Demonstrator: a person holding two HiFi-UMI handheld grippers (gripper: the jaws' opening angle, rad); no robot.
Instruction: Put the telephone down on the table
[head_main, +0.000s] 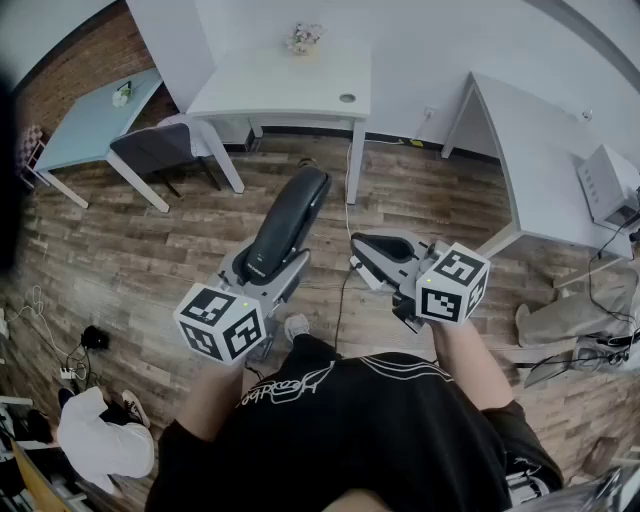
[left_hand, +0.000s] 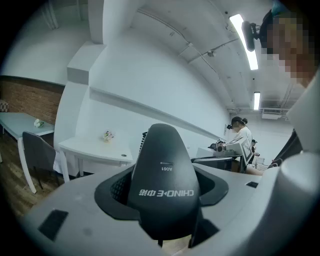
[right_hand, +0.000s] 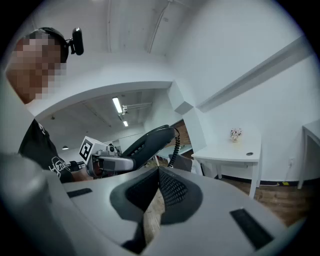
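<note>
A black telephone handset (head_main: 290, 220) points up and away over the wooden floor, gripped near its lower end by my left gripper (head_main: 268, 272). In the left gripper view the handset (left_hand: 162, 175) fills the space between the jaws, printed side up. Its coiled cord (right_hand: 175, 147) hangs down. My right gripper (head_main: 372, 252) hovers to the right of the handset, apart from it, jaws together with nothing between them. From the right gripper view the handset (right_hand: 145, 142) and left gripper (right_hand: 112, 161) show to the left. A white table (head_main: 280, 90) stands ahead.
A grey chair (head_main: 160, 145) stands left of the white table, and a pale blue table (head_main: 90, 120) beyond it. At right is a white desk (head_main: 540, 170) bearing a white box (head_main: 610, 180). A person (head_main: 100, 440) crouches at lower left near floor cables (head_main: 70, 360).
</note>
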